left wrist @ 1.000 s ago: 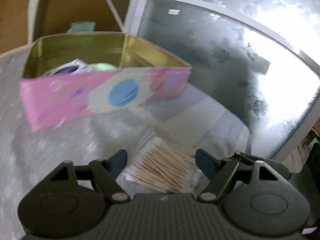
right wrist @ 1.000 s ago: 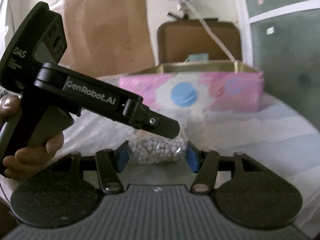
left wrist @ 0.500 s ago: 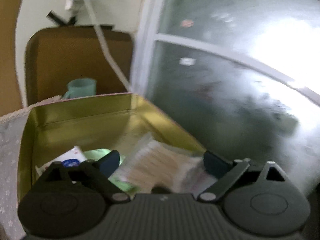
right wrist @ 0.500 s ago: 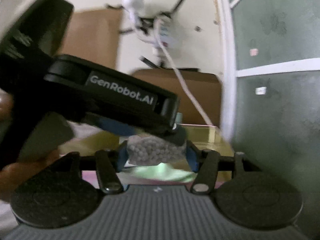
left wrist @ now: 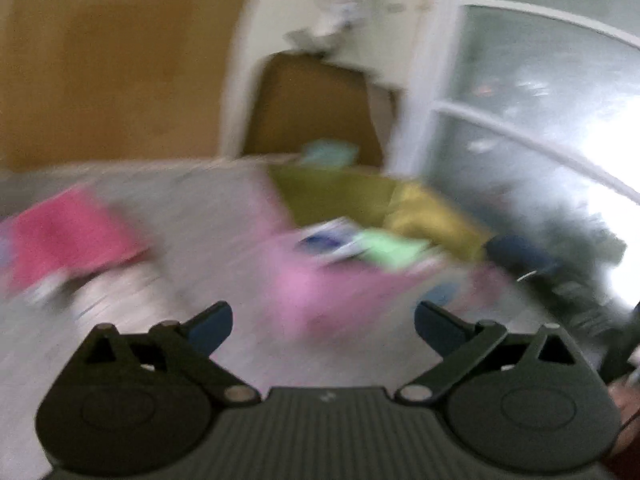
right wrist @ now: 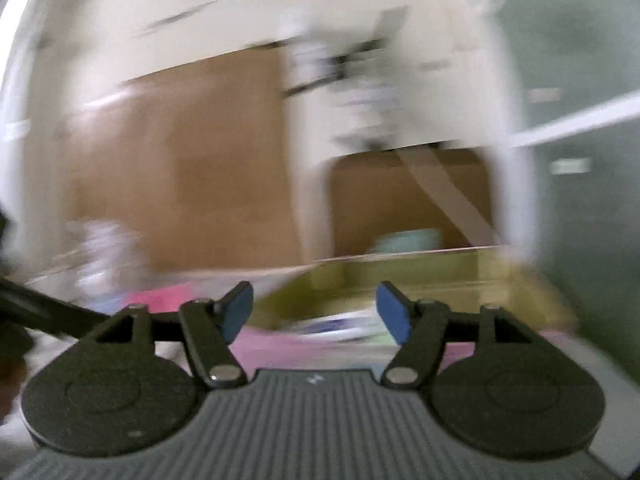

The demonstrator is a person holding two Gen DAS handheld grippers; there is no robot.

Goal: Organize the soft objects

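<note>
Left wrist view, heavily blurred by motion: a grey cloth-covered table (left wrist: 208, 216) fills the lower scene ahead of the jaws. Beyond the jaws and a little to their right sits a pink tin box (left wrist: 320, 280) with a gold inside, open at the top. Inside it lie a white and blue packet (left wrist: 328, 240) and a pale green soft item (left wrist: 388, 248). Far off to the left of the jaws lies a pink-red object (left wrist: 68, 236), too smeared to identify. The left gripper (left wrist: 323, 326) has its jaws spread wide with nothing between them.

Right wrist view, also blurred: the same box (right wrist: 420, 280) sits just past the jaws, its contents showing between them. The right gripper (right wrist: 316, 312) is likewise spread apart and empty.

Judging from this, both hands appear to be between items, with some soft things already stowed in the box. The next move likely calls for locating another loose item on the table, perhaps the pink-red one, and closing gently on it.
</note>
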